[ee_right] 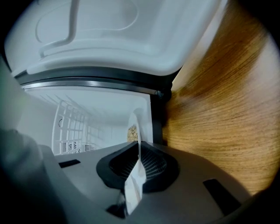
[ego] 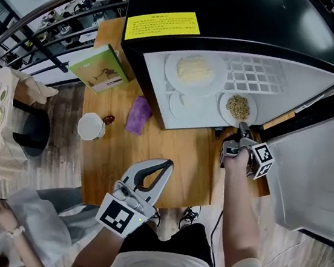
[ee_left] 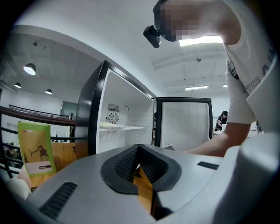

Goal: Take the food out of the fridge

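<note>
Wooden tabletop [ego: 153, 146] carrying a black mini fridge [ego: 232, 10] with its door [ego: 314, 174] swung open to the right gripper's right. Logged from my remote station.

**Target:** small white plate of brown grainy food [ego: 239, 107], on the white fridge shelf [ego: 203, 113] directly ahead of the right gripper [ego: 239, 138].
- The right gripper's jaws are almost together, and the pads pinch the plate's near rim.
- The right gripper view shows that rim edge-on between the pads.

**Handling (my estimate):**
- The plate is stiff and light, with a smooth rim that could slip.
- The food is loose, so any tilt would spill it.
- A hold on one edge lets the far side droop, so I want a deep bite on the near rim and the plate kept level on the way out.

**Second item:** larger white plate of pale yellow food [ego: 193, 70], further in and to the left of the right gripper, untouched. It looks heavier, and I would take it by the rim too.

**Left gripper** [ee_left: 139, 153]: jaws pressed together with nothing between them, held back near my operator's body, well apart from the fridge.

**Counts:**
- Food plates: two.
- Grippers: two.
- Green book [ego: 99, 67]: one.
- Purple cloth [ego: 137, 115]: one.
- White cup [ego: 91, 126]: one. All three lie on the table to the left gripper's far left.
</note>
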A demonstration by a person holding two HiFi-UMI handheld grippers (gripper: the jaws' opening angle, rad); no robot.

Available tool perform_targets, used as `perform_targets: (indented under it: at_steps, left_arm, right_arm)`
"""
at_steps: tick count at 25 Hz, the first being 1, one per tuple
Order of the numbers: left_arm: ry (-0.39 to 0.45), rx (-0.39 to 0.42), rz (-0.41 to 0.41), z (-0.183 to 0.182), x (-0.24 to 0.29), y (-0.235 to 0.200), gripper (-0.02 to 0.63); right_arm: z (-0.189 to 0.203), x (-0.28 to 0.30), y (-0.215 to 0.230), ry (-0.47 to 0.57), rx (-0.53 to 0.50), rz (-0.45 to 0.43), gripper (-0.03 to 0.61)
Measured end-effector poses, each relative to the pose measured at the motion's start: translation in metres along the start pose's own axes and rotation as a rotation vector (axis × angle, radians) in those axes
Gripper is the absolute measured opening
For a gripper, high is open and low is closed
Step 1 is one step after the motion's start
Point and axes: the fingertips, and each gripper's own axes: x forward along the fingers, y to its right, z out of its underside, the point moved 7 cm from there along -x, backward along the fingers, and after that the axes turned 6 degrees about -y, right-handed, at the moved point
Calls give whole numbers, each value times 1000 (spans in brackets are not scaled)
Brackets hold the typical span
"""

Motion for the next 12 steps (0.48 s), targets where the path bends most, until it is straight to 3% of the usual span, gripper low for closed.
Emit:
perform_targets:
  at_steps: [12]
  left_arm:
    - [5,6,-8,-7,-11,2,8]
  right_arm:
    - [4,-23,-12,-3,-38,-79,31]
